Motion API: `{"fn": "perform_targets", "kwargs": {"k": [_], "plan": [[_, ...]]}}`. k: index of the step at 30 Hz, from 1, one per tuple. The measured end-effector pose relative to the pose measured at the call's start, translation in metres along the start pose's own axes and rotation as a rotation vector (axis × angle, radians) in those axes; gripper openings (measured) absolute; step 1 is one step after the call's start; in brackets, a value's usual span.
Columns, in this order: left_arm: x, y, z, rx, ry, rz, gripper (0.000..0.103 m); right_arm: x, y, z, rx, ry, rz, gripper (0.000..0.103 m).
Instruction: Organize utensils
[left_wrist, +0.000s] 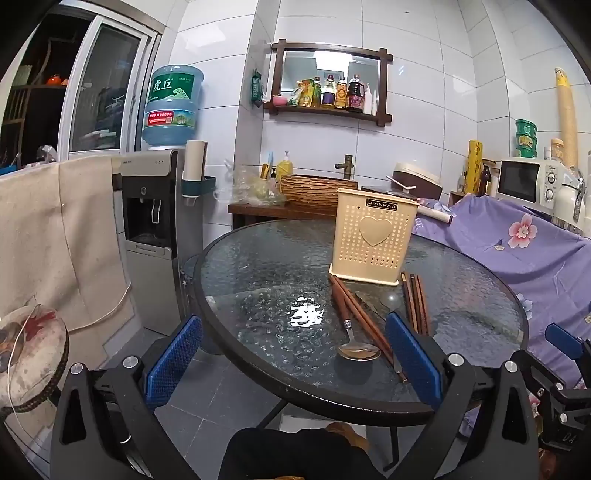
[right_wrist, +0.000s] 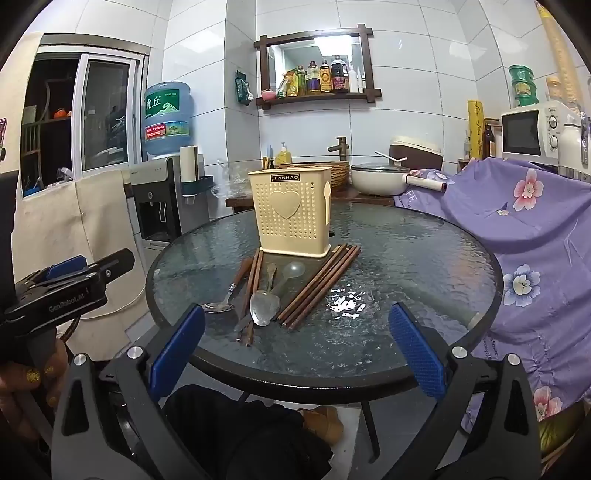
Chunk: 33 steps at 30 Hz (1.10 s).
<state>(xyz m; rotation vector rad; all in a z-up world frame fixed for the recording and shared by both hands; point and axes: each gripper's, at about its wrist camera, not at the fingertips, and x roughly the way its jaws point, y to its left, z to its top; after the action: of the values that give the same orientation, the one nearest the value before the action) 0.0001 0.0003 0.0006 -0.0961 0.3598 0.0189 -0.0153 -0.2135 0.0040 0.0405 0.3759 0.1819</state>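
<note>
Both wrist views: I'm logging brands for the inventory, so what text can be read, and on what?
"JIANHAO": cream utensil holder, on its upper plate.
"虎丘": water jug label.
"GenRobot.AI": left tool, on its side.
Sauce bottles, microwave and the jug's red label: too small to read.

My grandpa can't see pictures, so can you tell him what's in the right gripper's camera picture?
Spoons and brown chopsticks lie loose on a round glass table in front of a cream holder. The right gripper hangs open near the table's edge.

Both wrist cameras low at near table (left_wrist: 369, 404) edge, facing wall; share holder (right_wrist: 291, 210), utensils.
</note>
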Motion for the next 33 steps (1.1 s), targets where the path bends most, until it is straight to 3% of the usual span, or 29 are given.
{"fn": "perform_targets", "kwargs": {"k": [33], "plan": [[-0.0001, -0.0064, -0.0025, 0.036, 0.000, 0.013, 0.097, 0.0044, 0.0026, -0.0036, 0.019, 0.013, 0.014, 0.098]]}}
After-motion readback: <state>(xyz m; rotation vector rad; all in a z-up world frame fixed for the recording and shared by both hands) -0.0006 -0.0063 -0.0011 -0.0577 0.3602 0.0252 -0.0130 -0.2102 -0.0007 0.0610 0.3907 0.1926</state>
